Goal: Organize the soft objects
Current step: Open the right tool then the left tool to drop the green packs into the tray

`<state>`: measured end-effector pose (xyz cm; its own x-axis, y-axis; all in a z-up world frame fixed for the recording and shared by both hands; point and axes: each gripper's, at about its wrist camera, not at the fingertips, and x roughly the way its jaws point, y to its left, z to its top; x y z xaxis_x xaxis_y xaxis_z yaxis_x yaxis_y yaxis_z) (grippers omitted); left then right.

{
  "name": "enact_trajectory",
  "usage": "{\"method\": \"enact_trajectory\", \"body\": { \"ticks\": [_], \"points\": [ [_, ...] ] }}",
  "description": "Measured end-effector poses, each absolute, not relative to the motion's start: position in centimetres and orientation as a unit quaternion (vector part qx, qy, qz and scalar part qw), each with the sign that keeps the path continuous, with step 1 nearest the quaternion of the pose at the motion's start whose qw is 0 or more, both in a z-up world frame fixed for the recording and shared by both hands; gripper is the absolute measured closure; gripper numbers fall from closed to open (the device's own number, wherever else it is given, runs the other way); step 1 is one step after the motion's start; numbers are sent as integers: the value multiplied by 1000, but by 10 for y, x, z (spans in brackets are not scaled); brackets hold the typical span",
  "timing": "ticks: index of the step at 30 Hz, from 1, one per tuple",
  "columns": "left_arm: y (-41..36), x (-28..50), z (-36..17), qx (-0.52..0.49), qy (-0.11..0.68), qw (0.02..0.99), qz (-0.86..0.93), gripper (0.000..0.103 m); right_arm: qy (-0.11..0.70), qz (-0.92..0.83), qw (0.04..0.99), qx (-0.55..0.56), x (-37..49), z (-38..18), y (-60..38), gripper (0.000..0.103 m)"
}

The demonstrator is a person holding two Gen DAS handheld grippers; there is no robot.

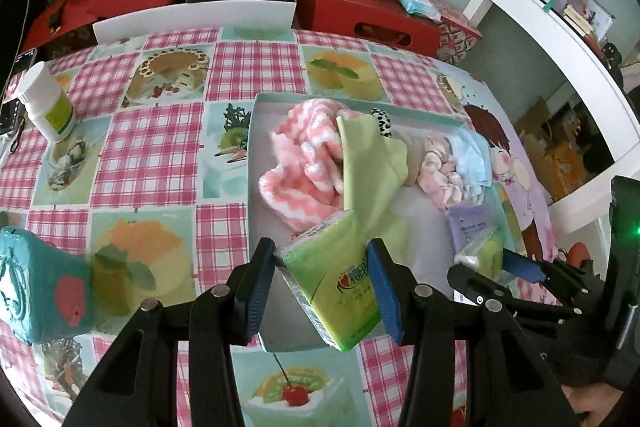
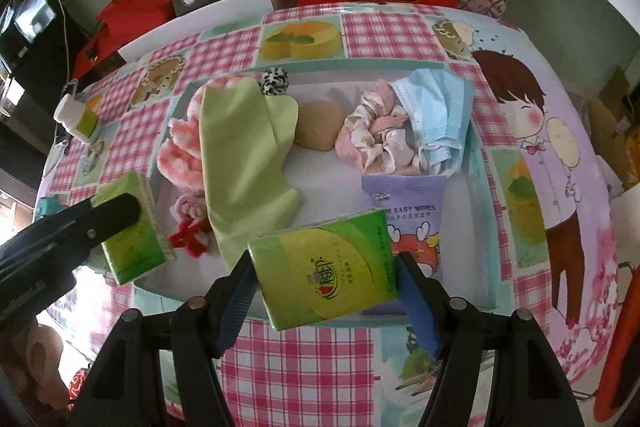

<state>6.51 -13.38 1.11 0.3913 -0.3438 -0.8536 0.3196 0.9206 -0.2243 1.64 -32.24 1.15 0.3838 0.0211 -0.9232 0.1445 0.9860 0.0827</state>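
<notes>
Both wrist views: close, steeply downward; shared white tray [image 1: 256, 131] [image 2: 476, 227] centre.

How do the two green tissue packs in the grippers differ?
The left gripper clamps its tissue pack across the narrow side, while the right gripper spans its tissue pack across the wider face. The left pack hangs over the tray's left edge, the right pack over its near edge. Both are green, same brand, held off the tray.

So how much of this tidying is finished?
Mostly done, it seems: the shallow white tray already holds a pink striped towel, green cloth, floral scrunchie, blue face mask and purple baby-wipes pack. In hand: left tongs and right tongs each grip a green tissue pack above the tray. Left: setting both down.
</notes>
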Motion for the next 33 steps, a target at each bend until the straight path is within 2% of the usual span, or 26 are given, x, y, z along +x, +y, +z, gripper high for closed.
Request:
{"method": "enact_trajectory", "body": {
  "ticks": [17,19,23,25,27,28,31,33],
  "points": [
    [-123,69,6,-31,531,825,-193,51,576,-35,815,53,28,-5,-307,30],
    [-120,69,6,-31,532,825,-187,46,579,-36,813,50,28,-5,-307,30],
    [-115,69,6,-32,535,825,-179,41,578,-45,814,42,29,-6,-306,21],
    [-112,68,7,-31,533,828,-172,37,579,-49,813,39,29,-7,-306,20],
    [-109,69,7,-29,532,830,-164,26,580,-53,812,36,29,-7,-306,17],
    [-107,69,7,-29,532,831,-161,24,580,-54,812,34,29,-7,-306,11],
    [-101,68,6,-29,532,833,-150,18,577,-62,814,31,29,-7,-307,4],
    [-97,67,6,-24,526,838,-139,5,575,-65,815,35,29,-7,-308,0]
  ]
}}
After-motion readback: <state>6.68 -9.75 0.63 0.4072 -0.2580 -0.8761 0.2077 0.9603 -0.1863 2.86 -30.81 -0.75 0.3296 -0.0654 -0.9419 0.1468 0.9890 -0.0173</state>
